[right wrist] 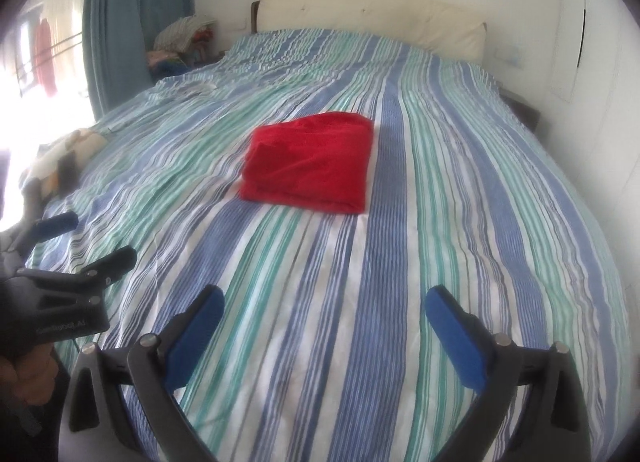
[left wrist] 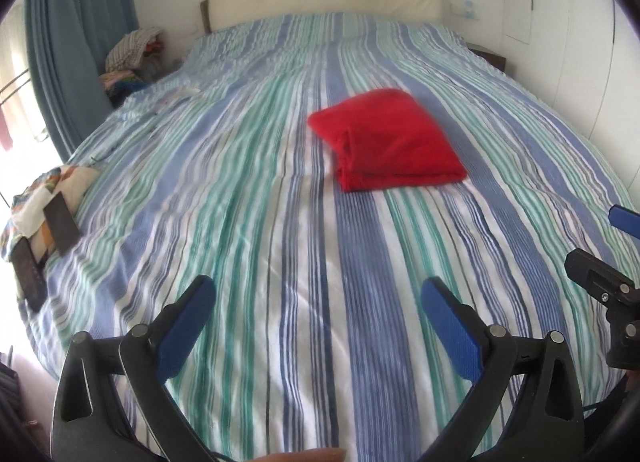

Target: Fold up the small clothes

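**Red garment folded mid-bed, both grippers empty & backed off**

Biggest thing first: the bed (left wrist: 248, 190), covered w/ a blue, green & white striped sheet, fills both views. We're hovering over its near end, cream headboard (right wrist: 372, 18) at the far end.

On it, roughly centre, sits the red garment (left wrist: 390, 140), also clear in the right wrist view (right wrist: 310, 160). It's already a compact rectangular stack w/ layered edges showing on the near side. We judge this piece is folded, or close to it.

Left gripper (left wrist: 320, 302): jaws spread wide, nothing between the blue pads, well short of the garment. Right gripper (right wrist: 324, 310): same, jaws spread & empty, also well apart from the red stack. Each shows at the edge of the other's view, so the two are side by side.

Doing this step well, as we see it: leave the stack alone unless an edge needs squaring. If we tidy, come in low & flat, pinch only the loose corner, not the whole pile, & smooth outward so layers don't slide. If another item is next, probably from the patterned clothes (left wrist: 44, 206) at the bed's left edge, lay it flat clear of the red stack.

Containers: none visible. A loose pile of clothes (right wrist: 182, 40) sits beside the bed near the blue curtain (right wrist: 116, 22); what it rests on we can't tell.
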A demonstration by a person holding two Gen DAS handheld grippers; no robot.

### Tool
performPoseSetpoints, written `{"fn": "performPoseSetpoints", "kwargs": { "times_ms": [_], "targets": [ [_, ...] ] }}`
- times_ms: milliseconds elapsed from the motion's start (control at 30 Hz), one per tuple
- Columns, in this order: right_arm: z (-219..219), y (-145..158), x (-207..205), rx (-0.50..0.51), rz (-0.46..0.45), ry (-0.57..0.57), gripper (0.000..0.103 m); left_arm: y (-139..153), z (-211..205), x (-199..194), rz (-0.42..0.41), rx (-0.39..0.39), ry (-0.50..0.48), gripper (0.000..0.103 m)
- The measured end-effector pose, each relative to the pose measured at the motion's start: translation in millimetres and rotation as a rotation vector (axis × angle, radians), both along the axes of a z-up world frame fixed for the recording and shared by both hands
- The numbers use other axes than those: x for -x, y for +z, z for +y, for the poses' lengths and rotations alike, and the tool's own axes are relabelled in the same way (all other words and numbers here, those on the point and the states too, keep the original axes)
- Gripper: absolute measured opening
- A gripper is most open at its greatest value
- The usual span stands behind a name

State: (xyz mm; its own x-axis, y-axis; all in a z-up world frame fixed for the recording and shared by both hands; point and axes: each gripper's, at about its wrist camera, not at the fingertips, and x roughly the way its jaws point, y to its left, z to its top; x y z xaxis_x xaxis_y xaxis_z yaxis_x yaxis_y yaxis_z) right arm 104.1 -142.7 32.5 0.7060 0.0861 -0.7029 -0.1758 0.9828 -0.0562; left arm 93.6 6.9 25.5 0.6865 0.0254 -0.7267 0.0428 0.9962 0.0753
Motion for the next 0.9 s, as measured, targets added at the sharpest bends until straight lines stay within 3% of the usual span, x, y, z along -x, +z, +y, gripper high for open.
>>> {"fn": "performPoseSetpoints", "kwargs": {
  "times_ms": [567,900],
  "targets": [
    [-2.1,19.0,22.6,-0.008,-0.020,-0.017,0.102,30.2,-6.2,26.0,-0.092,-0.065,0.007,0.103],
    [6.8,35.2,30.7,0.032,-0.046,-0.026,0.102,41.0,-0.3,25.6,-0.085,-0.025,0.036,0.103]
  ]
}}
